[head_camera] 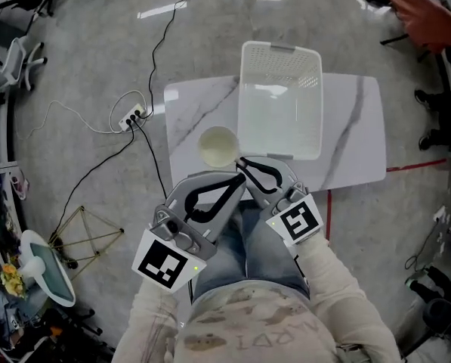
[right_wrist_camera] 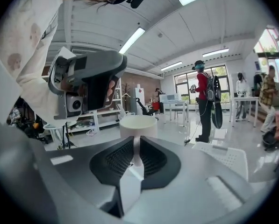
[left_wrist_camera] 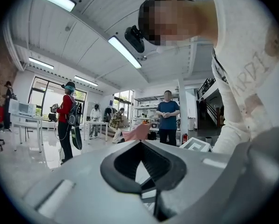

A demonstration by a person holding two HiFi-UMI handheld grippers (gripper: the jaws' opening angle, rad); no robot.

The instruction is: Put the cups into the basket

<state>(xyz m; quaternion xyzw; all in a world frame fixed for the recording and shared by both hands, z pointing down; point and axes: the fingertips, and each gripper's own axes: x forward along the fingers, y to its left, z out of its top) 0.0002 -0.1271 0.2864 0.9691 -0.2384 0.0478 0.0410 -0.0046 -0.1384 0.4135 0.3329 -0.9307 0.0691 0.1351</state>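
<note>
- Two grippers meet just off the basket's [head_camera: 279, 49] near left corner, and their tips cross there.
- Right gripper [head_camera: 242, 160]: in its own view [right_wrist_camera: 135, 137] the dark pads are drawn almost together. Only a thin slit is left, and nothing is caught in it.
- Left gripper [head_camera: 242, 178]: in its own view [left_wrist_camera: 141, 141] the pads are pressed together at the tip and hold nothing. It lies on the person's side of the right gripper, farther from the basket.
- Cup [head_camera: 218, 147]: one cream cup stands upright outside the basket, just beside its near left corner. It sits directly past the right gripper's tips [right_wrist_camera: 138, 126]; contact cannot be confirmed.
- Basket: white and perforated, resting on the marble-patterned table [head_camera: 353, 127].
- Power strip [head_camera: 131, 117]: on the floor, well to the basket's left.
</note>
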